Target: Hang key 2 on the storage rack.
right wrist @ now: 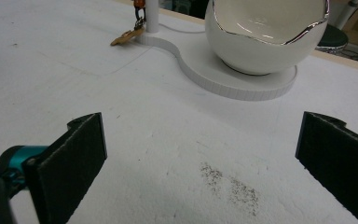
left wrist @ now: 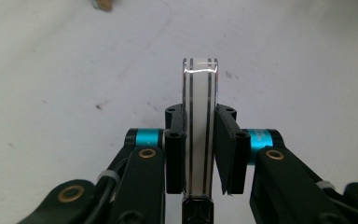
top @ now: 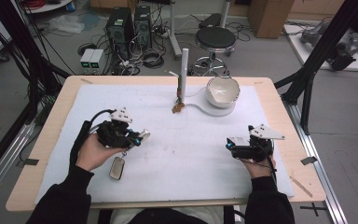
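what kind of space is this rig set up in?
Looks like a lab or workshop: desktop computer towers and tangled cables on the floor, a rolling stool, and black frame struts around a white-covered table.

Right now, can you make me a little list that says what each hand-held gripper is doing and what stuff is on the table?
left hand-held gripper: shut on a thin clear flat piece, pads pressing both its sides
hanging below it: a small oblong tag on a short link
right hand-held gripper: open, nothing between the jaws
table: wooden edge, white mat on top
bowl: white, wavy shiny rim, on a white base
post: white, upright, left of the bowl in the high view
brown charm: lying at the foot of the post
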